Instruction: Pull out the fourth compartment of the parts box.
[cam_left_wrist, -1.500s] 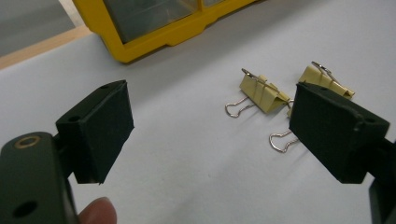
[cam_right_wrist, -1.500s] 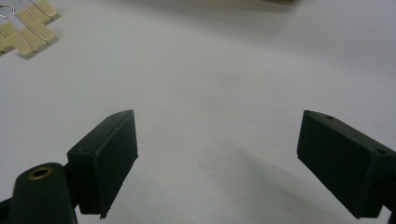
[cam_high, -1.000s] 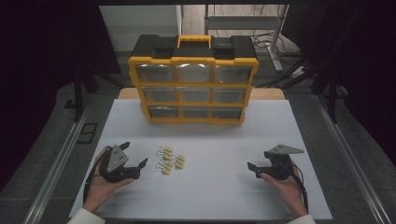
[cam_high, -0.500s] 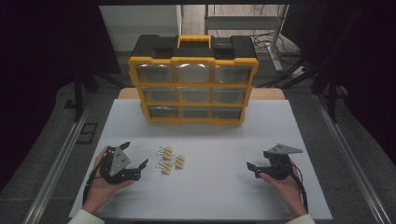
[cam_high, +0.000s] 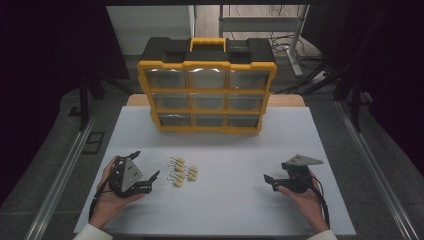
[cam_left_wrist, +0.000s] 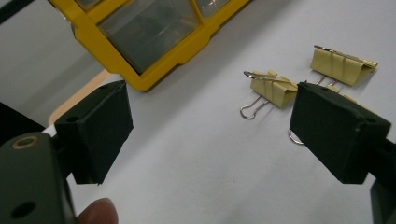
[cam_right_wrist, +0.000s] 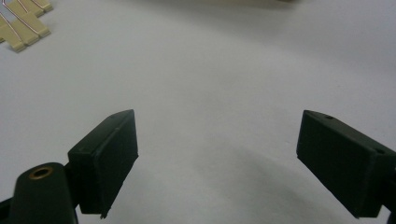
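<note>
Three yellow binder clips (cam_high: 180, 170) lie together on the white table (cam_high: 225, 210), left of centre. My left gripper (cam_high: 146, 164) rests in the person's left hand just left of them, open and empty, its jaws pointing toward the clips. In the left gripper view two clips (cam_left_wrist: 273, 88) (cam_left_wrist: 343, 65) lie beyond the wide-apart jaws, and a third is partly hidden behind the right jaw. My right gripper (cam_high: 270, 182) sits at the right of the table, open with nothing between its fingers. In the right gripper view the clips (cam_right_wrist: 23, 28) show at the top left corner.
A yellow and black organizer box (cam_high: 206, 92) with clear-fronted drawers stands upright at the back of the table. Its yellow corner (cam_left_wrist: 140, 56) shows in the left gripper view. Bare white table lies between the two grippers.
</note>
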